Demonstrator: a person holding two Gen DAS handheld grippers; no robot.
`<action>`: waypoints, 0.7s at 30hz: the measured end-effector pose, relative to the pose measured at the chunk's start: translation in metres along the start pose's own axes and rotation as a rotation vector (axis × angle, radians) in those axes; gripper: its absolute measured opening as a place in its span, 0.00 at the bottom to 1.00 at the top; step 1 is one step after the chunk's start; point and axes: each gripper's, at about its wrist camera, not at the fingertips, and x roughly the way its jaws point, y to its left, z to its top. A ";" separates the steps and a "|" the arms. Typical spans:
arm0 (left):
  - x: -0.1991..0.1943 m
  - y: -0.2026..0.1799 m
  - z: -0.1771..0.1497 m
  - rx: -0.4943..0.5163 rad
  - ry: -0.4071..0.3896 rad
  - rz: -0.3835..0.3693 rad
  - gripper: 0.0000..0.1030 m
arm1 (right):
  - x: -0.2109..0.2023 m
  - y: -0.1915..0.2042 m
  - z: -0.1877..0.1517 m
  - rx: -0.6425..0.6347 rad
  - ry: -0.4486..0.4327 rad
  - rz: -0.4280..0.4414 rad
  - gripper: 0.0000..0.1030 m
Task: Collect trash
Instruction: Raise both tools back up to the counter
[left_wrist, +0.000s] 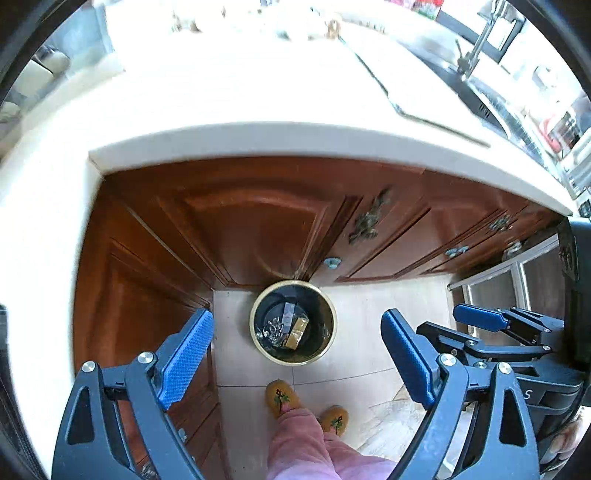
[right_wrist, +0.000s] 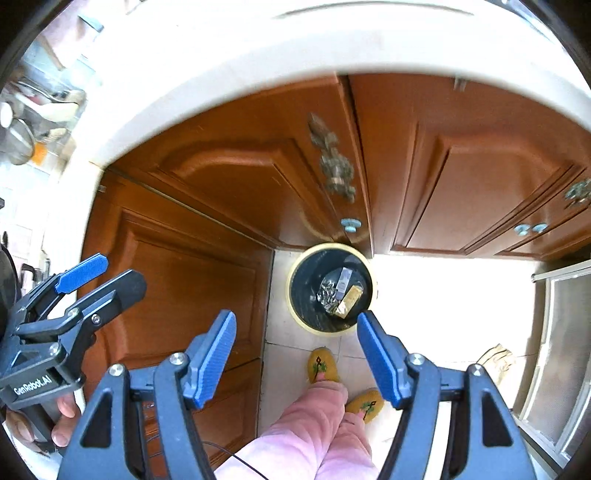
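Note:
A round dark trash bin with a pale rim (left_wrist: 293, 363) (right_wrist: 295, 314) stands on the tiled floor against the cabinet corner. Inside lie crumpled foil (left_wrist: 272, 329) (right_wrist: 327, 293), a yellow-brown packet (left_wrist: 297, 332) (right_wrist: 349, 301) and a small grey wrapper (left_wrist: 288, 315) (right_wrist: 343, 280). My left gripper (left_wrist: 297, 350) is open and empty, held high above the bin; it also shows in the right wrist view (right_wrist: 99, 273). My right gripper (right_wrist: 295, 332) is open and empty above the bin; it also shows at the right of the left wrist view (left_wrist: 461, 325).
A white countertop (left_wrist: 258, 92) (right_wrist: 221, 55) overhangs brown wooden cabinet doors (left_wrist: 258, 221) (right_wrist: 221, 177) with ornate handles. A sink with faucet (left_wrist: 476, 55) is at the far right. The person's pink-trousered legs and yellow slippers (left_wrist: 282, 398) (right_wrist: 323, 365) stand before the bin.

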 end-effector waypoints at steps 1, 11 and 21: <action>-0.012 0.000 0.002 0.000 -0.010 0.007 0.88 | -0.009 0.003 0.000 -0.005 -0.010 0.002 0.67; -0.110 -0.006 0.008 0.010 -0.090 0.025 0.88 | -0.092 0.035 -0.002 -0.055 -0.085 0.022 0.67; -0.172 0.001 0.038 0.021 -0.209 0.010 0.88 | -0.161 0.063 0.020 -0.108 -0.233 0.034 0.67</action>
